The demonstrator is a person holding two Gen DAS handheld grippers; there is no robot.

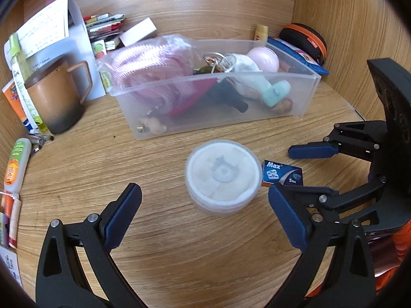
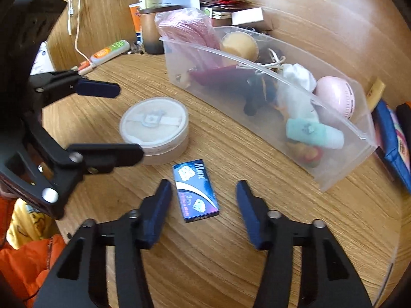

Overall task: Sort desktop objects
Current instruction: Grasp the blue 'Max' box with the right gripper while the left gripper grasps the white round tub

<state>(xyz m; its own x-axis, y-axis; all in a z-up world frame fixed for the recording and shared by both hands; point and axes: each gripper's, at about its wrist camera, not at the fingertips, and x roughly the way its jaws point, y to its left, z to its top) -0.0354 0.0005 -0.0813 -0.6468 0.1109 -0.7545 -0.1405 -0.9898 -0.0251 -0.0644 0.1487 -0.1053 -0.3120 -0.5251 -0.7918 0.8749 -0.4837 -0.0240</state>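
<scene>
Wood grain runs across the desk [image 1: 164,243] where both grippers hover low, and the round powder jar [image 1: 223,177] sits roughly in the middle of it all. Taking that jar as the reference: the left gripper [image 1: 205,218] is just on the near side of it, fingers spread wide with the jar lying ahead of the gap, neither blue pad touching it. Nothing is held. Right beside the jar, on the side toward the other arm, lies a small blue Max blade box [image 2: 195,190], flat on the wood and almost touching the jar's base. The right gripper [image 2: 204,213] hangs over that box, its fingers also parted and empty, one on each side of the box's near end without contact that I can make out.

Beyond the jar stands a clear plastic bin [image 1: 307,97], already crowded: a bagged pink coil of cord [image 1: 149,64], a bunch of keys [image 1: 218,61], a pink ball-shaped thing [image 1: 263,57], a mint-green little bottle [image 1: 276,92] and some darker items I can't identify. Off to the far left of the jar stands a brown mug [image 1: 55,95] in front of folded papers [image 1: 51,30], with an orange-and-white tube [image 1: 16,164] lying near the desk's edge. Past the bin's far right end, against the wooden wall, rest a blue pouch [image 1: 300,54] and a black case with an orange zip [image 1: 305,38].
</scene>
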